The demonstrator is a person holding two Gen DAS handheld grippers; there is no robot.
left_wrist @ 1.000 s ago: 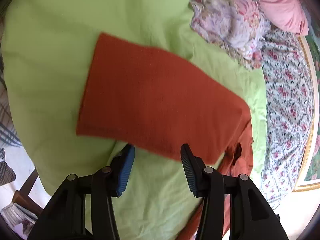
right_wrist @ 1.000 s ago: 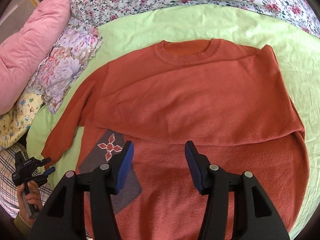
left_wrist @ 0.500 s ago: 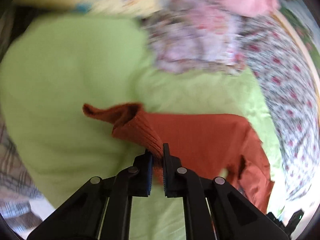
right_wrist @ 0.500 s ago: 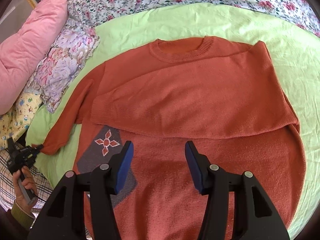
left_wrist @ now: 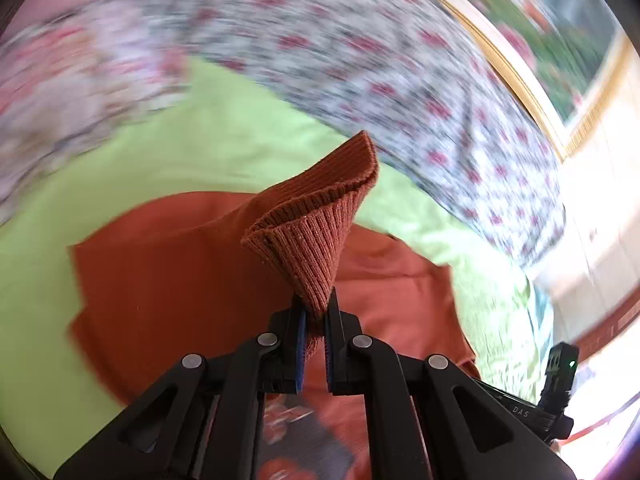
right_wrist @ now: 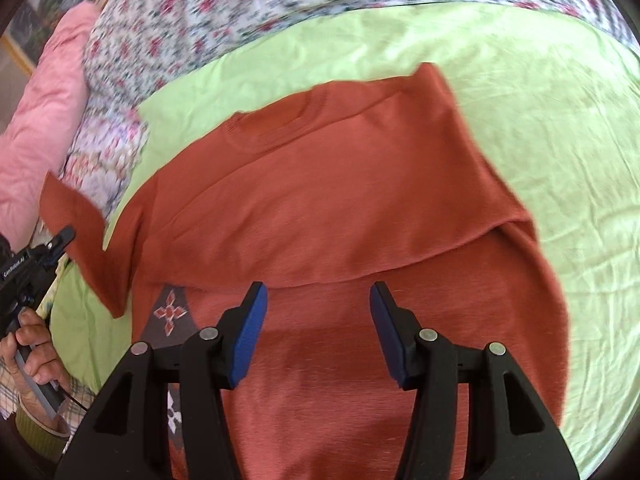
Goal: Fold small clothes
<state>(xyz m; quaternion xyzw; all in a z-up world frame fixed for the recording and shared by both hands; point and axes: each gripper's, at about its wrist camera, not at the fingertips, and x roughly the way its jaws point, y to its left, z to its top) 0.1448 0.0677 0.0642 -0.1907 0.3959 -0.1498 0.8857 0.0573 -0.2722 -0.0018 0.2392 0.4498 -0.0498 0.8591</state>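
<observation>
A light green sheet (right_wrist: 540, 92) is spread over the bed and fills most of the right wrist view; its near edge is cut off by the frame. At 12 o'clock it is bordered by a floral bedspread (right_wrist: 248, 4), smeared by motion blur, and at 9 to 10 o'clock a pink pillow (right_wrist: 48, 92) is seen only in part.

The rust-orange sweater (right_wrist: 340, 184) is laid flat on the sheet at the centre of that view, collar toward 11 o'clock. One sleeve is folded across the chest. The lower hem is hidden behind the gripper body at 6 o'clock, and a grey patch with a red diamond motif (right_wrist: 170, 312) is half covered at 7 o'clock.

The other sleeve (right_wrist: 80, 236) is lifted off the sheet at 9 o'clock. Its ribbed cuff (left_wrist: 320, 236) is pinched in the left gripper (left_wrist: 314, 340), whose blue pads are pressed tight on the knit. The background of the left wrist view is heavily blurred, so the picture frame (left_wrist: 520, 80) at 1 o'clock is hard to make out.

The right gripper (right_wrist: 316, 328) is held above the sweater body with its jaws spread wide and nothing between them.

The left hand (right_wrist: 32, 348) is visible at 8 o'clock, partly cut off.
</observation>
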